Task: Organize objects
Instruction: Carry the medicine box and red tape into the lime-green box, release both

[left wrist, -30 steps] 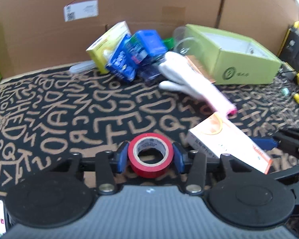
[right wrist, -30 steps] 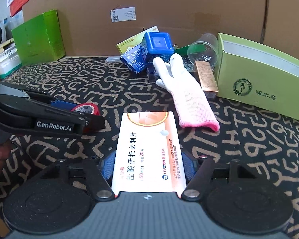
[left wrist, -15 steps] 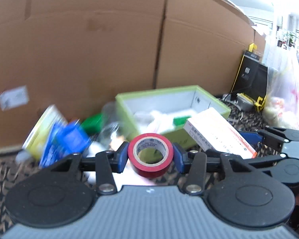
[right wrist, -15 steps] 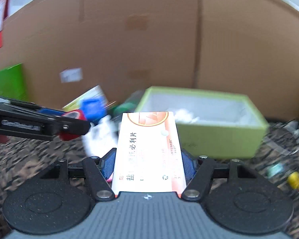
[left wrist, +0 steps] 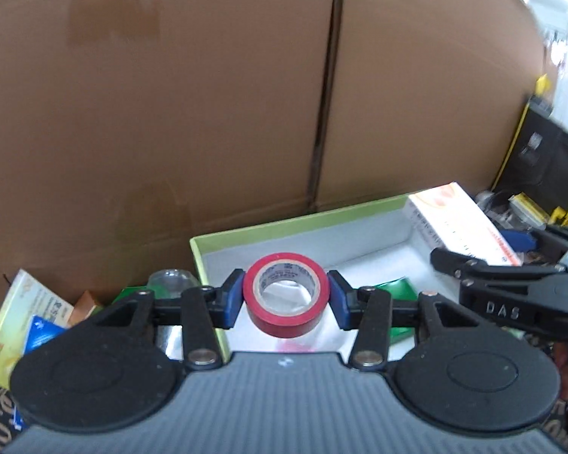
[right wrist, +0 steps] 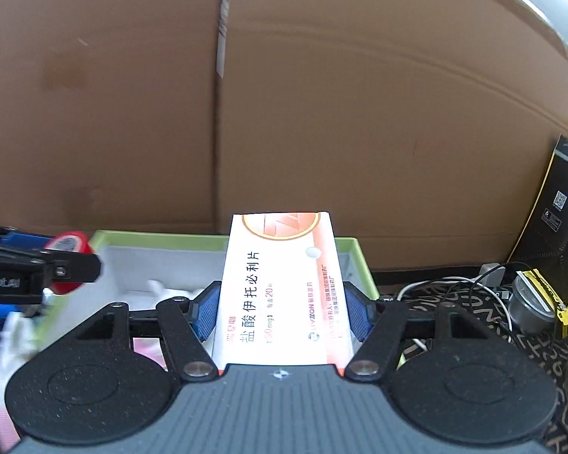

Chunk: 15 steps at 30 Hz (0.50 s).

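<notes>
My left gripper [left wrist: 286,299] is shut on a red tape roll [left wrist: 286,293] and holds it over the open green box [left wrist: 269,229] with a white inside. My right gripper [right wrist: 280,310] is shut on a white and orange medicine box [right wrist: 280,287] and holds it over the same green box [right wrist: 163,240], at its right end. In the left wrist view the medicine box [left wrist: 458,219] shows at the right. In the right wrist view the tape roll [right wrist: 68,244] shows at the left. A green packet [left wrist: 394,289] lies inside the box.
A tall cardboard wall [left wrist: 208,94] stands right behind the green box. Small boxes [left wrist: 22,314] and a clear cup [left wrist: 170,278] lie left of it. A white glove [right wrist: 3,336] lies at the left. Cables [right wrist: 454,283] and a black and yellow box [right wrist: 556,204] sit at the right.
Both grippers have lifted off the patterned mat and moved forward over the green box, still holding the tape roll and the medicine box.
</notes>
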Tool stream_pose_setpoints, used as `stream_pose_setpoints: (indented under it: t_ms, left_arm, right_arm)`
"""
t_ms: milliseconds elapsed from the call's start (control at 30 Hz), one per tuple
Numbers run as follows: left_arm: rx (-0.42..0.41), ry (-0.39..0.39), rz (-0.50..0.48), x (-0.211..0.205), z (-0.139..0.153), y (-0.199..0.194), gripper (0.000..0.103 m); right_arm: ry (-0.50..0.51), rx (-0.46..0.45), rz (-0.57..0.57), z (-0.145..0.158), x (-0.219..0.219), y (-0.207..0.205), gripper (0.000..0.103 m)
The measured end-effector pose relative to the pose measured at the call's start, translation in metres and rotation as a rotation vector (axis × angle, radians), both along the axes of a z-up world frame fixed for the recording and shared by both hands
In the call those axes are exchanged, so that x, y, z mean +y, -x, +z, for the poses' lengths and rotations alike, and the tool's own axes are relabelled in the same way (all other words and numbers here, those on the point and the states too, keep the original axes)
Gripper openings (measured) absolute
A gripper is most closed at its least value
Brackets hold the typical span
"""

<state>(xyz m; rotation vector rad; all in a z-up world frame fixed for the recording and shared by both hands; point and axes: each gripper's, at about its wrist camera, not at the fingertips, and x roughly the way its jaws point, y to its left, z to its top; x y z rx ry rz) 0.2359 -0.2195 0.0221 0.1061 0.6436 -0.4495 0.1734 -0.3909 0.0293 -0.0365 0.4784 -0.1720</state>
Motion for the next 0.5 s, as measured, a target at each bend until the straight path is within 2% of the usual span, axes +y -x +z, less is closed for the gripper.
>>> stream_pose_setpoints:
  t_ms: [133,300,333,367,467,500]
  left_arm:
    - [0.009,-0.049,-0.01,-0.013,-0.017,-0.013,0.046]
    - [0.019,-0.063,-0.024,-0.023,-0.03,-0.023,0.047]
    - [0.011,-0.059,-0.023,-0.024,-0.032,-0.024,0.056]
    - [0.003,-0.053,-0.02,-0.022,-0.033,-0.023,0.069]
    - [-0.018,-0.016,-0.024,-0.017,-0.033,-0.019,0.084]
    - [-0.019,-0.008,-0.026,-0.016,-0.03,-0.018,0.088]
  right_arm:
    - [-0.02,0.076,-0.013,-0.021,-0.015,-0.032,0.07]
    - [-0.004,0.129,-0.009,-0.041,-0.019,-0.052,0.07]
    - [-0.001,0.139,-0.008,-0.042,-0.021,-0.057,0.07]
    - [0.001,0.149,-0.006,-0.044,-0.021,-0.059,0.07]
    - [0.024,0.166,0.005,-0.05,-0.022,-0.063,0.071]
    - [0.047,0.164,0.008,-0.051,-0.02,-0.063,0.074]
